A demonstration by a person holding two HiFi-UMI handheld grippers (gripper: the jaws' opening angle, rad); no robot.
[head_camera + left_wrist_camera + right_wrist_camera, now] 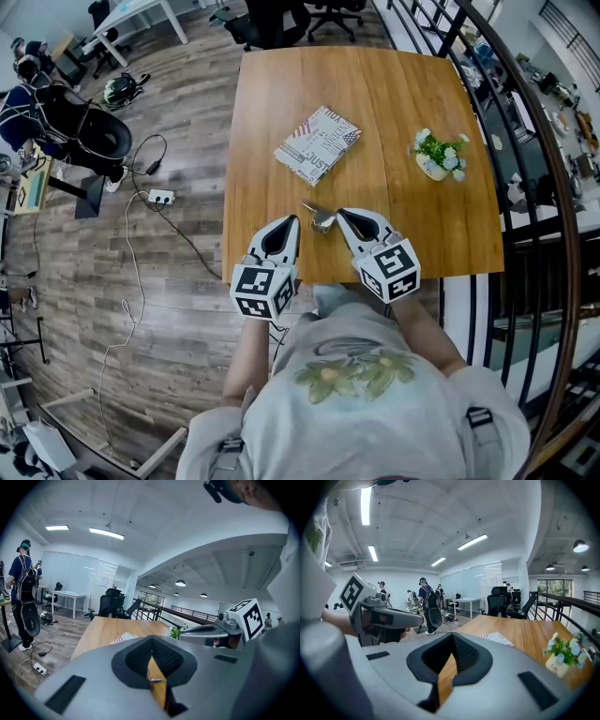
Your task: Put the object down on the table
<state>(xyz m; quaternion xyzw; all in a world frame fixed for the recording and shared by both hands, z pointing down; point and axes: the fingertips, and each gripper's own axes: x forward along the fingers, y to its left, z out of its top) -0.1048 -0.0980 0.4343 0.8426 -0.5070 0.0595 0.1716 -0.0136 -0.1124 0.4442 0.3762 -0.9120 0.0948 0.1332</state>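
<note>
Found the metal object (322,219), spoon-like, lying on the surface (403,103) near its front edge. Located it between the tips of the left claw (294,222) and right claw (340,215), just beside both and gripped by neither. Noted both claws closed tip to tip and empty. Judged the put-down step effectively done. Judged the next move to call only for drawing both claws clear without nudging the object.

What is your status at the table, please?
Left gripper and right gripper shut, empty. Small metal spoon lies on the table between them. Flag-print booklet and flower pot well clear.
</note>
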